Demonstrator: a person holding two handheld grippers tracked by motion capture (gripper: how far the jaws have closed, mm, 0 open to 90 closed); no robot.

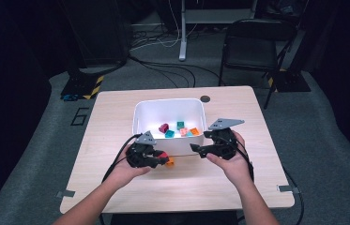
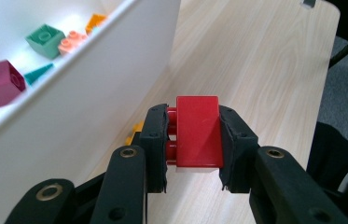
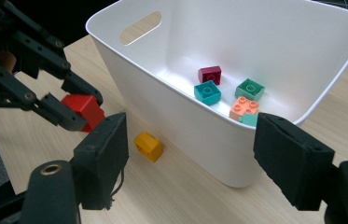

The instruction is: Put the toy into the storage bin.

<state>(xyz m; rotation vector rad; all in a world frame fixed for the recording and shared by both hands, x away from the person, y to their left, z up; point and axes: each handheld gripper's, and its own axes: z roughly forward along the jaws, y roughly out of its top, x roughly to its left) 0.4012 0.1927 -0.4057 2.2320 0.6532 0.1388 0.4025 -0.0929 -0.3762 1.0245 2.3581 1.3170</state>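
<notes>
My left gripper is shut on a red brick, held above the table just outside the near wall of the white bin. In the high view the left gripper holds the red brick over an orange brick lying on the table. The right gripper view shows the red brick and the orange brick beside the bin. My right gripper stands open, empty, near the bin's front right corner; in the high view it is the right gripper.
The white bin holds several bricks: dark red, teal, green, salmon. The wooden table has a dark round hole behind the bin. A folding chair stands beyond the table.
</notes>
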